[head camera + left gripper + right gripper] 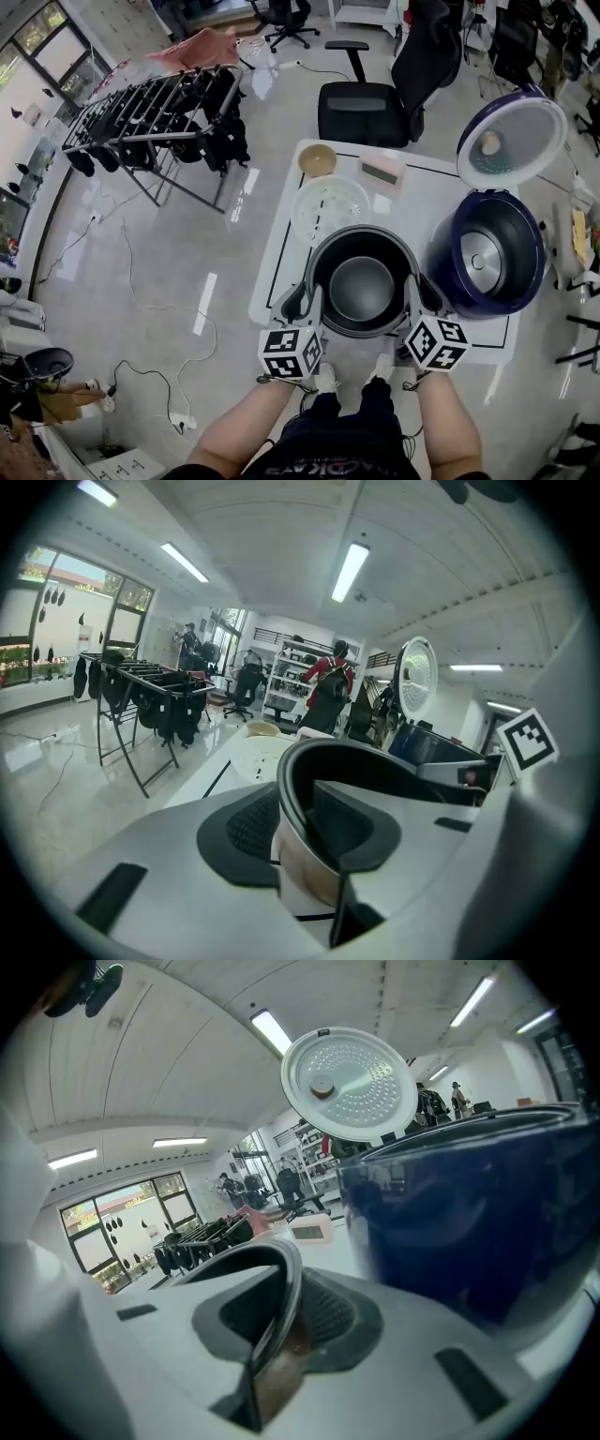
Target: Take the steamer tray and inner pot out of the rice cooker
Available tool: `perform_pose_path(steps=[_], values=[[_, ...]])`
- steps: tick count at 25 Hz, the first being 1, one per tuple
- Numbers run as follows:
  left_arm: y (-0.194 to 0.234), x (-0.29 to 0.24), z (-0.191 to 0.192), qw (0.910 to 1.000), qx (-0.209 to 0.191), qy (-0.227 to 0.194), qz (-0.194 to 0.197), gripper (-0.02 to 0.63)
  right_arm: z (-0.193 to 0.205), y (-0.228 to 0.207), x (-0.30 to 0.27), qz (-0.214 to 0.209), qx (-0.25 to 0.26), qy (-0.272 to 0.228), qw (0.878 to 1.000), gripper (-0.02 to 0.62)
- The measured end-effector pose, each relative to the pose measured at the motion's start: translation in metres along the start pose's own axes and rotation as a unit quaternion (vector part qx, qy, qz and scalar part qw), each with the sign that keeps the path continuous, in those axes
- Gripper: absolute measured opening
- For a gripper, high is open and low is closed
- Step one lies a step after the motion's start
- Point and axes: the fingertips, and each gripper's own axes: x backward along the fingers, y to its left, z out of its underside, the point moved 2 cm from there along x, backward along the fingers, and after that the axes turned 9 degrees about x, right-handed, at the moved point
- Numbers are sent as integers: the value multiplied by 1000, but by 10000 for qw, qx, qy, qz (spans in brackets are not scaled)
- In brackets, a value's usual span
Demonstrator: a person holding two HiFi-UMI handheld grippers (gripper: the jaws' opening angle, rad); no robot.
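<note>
The dark inner pot point(362, 286) is out of the cooker, over the front of the white table point(281, 246). My left gripper point(305, 302) is shut on its left rim, one pad inside and one outside. My right gripper point(422, 292) is shut on the right rim the same way. In the left gripper view the pot's black rim point(394, 761) runs between that gripper's point(292, 810) pads; in the right gripper view the rim point(253, 1252) does the same at that gripper point(272, 1330). The white perforated steamer tray point(330, 206) lies on the table behind the pot. I cannot tell whether the pot rests on the table.
The dark blue rice cooker point(487, 255) stands empty at the right with its lid point(512, 141) raised. It fills the right of the right gripper view as the cooker point(469, 1213). A tan bowl point(317, 159) and a small flat device point(382, 172) sit at the table's back. A black office chair point(370, 108) and a drying rack point(150, 117) stand beyond.
</note>
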Motion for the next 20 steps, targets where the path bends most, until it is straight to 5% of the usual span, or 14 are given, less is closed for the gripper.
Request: perform_pose_path(steps=[7,15,20], values=[[-2,1,2,9998,-136,-104,103,107,8,-5,-1,-3,37,-6,10000,75],[-3,12,-13,9980,-392,-433,227,108,-18,5,12,218,1380,-394,9894,81],[-20,32,-38,9943,-496,-722,605,6,-51,39,35,-206,1334,-811,9875,27]])
